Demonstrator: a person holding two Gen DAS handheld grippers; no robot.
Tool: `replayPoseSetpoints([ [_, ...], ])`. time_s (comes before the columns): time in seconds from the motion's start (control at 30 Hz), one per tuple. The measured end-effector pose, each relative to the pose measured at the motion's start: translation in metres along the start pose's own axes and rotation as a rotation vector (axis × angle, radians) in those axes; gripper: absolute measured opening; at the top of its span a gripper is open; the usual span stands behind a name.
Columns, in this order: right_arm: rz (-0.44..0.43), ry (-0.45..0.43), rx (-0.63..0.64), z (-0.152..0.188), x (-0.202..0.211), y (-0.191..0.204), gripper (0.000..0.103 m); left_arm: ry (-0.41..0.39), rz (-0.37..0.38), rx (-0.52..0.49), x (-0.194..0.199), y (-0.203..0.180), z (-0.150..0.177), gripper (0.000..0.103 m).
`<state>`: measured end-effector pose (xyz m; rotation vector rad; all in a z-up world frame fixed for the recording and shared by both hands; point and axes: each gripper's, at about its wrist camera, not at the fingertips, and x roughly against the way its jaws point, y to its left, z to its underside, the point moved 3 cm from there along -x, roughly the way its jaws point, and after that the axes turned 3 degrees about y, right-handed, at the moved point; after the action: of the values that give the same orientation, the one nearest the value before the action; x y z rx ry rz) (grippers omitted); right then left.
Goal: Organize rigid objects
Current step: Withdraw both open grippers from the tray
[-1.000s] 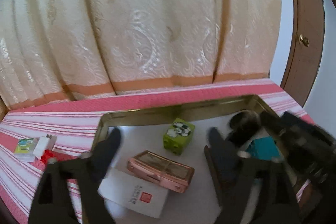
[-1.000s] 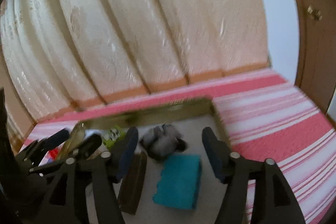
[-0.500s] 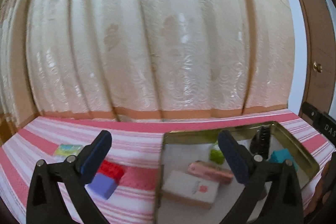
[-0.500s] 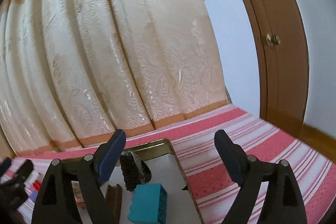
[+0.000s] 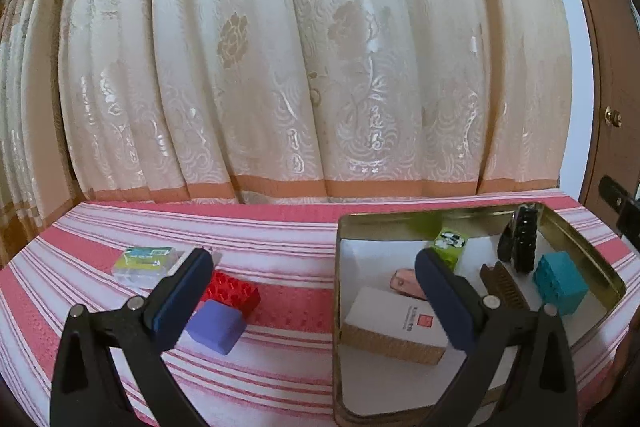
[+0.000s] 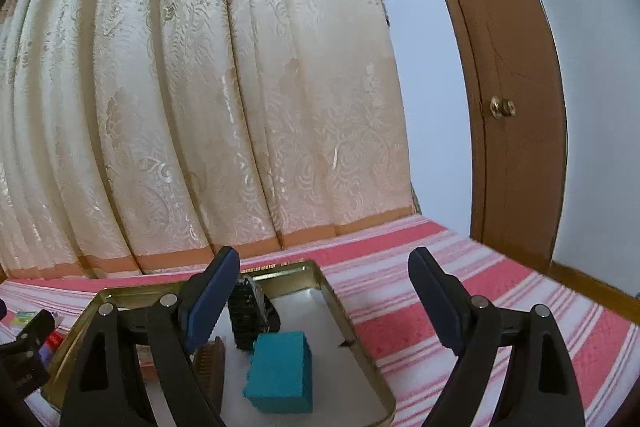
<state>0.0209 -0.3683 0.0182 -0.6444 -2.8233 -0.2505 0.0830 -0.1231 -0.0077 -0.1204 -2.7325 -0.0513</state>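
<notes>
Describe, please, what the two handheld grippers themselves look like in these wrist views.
Both look alike. The left gripper has two black plastic fingers, each a triangular frame with a cut-out, silver round screw heads on top, and a dark blue pad on its inner face. The right gripper has the same build; its blue pads show a ribbed edge. No cables, markings or sleeves are visible.

Shallow gold metal tin (image 5: 576, 227) on right of pink-striped bench (image 5: 280, 235), before cream curtain (image 5: 300, 67). Inside: white box (image 5: 394, 323) front, teal brick (image 5: 560, 283) right. Left, outside tin: red brick (image 5: 234, 293) behind purple block (image 5: 216, 325).
</notes>
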Motion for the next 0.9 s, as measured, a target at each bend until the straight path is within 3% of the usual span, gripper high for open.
replayPoseSetpoints([
  [0.27, 0.046, 0.038, -0.033, 0.008, 0.006, 0.000, 0.088, 0.013, 0.027, 0.011, 0.003, 0.004, 0.003, 0.103],
  [0.6, 0.061, 0.019, -0.068, 0.015, 0.025, 0.007, 0.088, 0.022, 0.041, 0.024, 0.004, 0.011, 0.005, 0.103],
  [0.9, 0.011, 0.042, -0.079, 0.025, 0.037, 0.039, 0.088, 0.028, 0.041, 0.029, 0.003, 0.027, 0.006, 0.103],
])
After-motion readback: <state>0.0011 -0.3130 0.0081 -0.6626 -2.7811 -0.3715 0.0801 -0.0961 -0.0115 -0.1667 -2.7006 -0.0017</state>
